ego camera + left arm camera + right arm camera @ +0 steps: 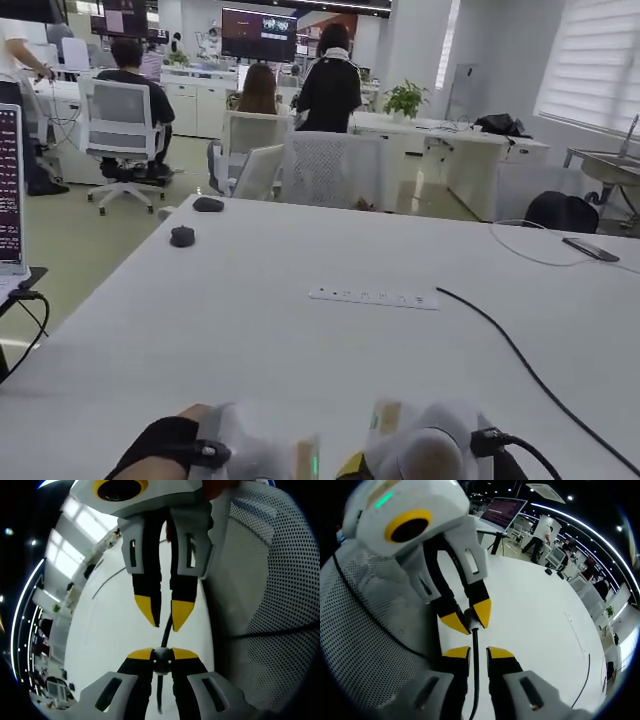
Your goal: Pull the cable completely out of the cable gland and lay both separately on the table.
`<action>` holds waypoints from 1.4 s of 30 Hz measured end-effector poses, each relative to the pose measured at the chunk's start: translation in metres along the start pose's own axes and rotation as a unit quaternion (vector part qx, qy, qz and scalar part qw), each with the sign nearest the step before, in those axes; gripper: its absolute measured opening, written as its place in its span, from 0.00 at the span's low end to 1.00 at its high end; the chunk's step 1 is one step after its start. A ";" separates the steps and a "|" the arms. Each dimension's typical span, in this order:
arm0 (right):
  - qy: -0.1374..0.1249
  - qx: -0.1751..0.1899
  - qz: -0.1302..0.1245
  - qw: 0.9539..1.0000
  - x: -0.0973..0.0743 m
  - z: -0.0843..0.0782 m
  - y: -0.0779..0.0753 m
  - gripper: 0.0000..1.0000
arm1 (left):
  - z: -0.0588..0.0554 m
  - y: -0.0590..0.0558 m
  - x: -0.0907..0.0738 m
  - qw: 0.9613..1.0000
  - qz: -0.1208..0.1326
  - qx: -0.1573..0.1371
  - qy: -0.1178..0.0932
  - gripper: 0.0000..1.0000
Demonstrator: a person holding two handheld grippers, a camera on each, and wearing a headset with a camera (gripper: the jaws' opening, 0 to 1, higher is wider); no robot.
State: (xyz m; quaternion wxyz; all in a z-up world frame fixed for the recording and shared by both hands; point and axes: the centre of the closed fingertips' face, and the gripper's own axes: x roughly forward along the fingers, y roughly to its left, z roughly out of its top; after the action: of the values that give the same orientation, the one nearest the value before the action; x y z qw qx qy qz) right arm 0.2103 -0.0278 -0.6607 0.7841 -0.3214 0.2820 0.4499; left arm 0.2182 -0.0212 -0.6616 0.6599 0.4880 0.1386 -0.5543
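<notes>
Extraction looks unfinished: left claw [162, 655] clamps the cable gland [161, 657], right claw [478, 654] pinches the cable [474, 645] threaded into it, above the tabletop [250, 330]; neither is laid down.

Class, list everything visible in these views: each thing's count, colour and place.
table: one, white, under everything
power strip: one, white, table centre
mouse: one, black, table's far left
phone: one, dark, table's far right
people: several, at background desks
cable: one, black, between both grippers
cable gland: one, pale, in left jaws
left gripper: one, white, yellow-tipped jaws shut on gland
right gripper: one, white, jaws shut on cable
</notes>
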 end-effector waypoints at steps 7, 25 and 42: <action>0.022 0.001 -0.004 1.000 0.002 -0.011 -0.003 0.04 | -0.004 0.006 -0.001 1.000 0.007 -0.012 0.003 0.14; 0.019 0.002 -0.015 1.000 0.000 -0.007 -0.006 0.20 | 0.001 0.010 -0.005 1.000 0.019 -0.013 -0.008 0.14; 0.013 -0.004 -0.021 1.000 -0.002 -0.005 -0.009 0.03 | -0.002 0.014 -0.005 1.000 0.023 -0.013 -0.005 0.14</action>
State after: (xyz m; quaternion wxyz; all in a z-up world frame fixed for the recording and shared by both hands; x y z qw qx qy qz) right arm 0.2163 -0.0365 -0.6605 0.7887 -0.3360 0.2831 0.4301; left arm 0.2289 -0.0177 -0.6520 0.6797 0.4795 0.1307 -0.5394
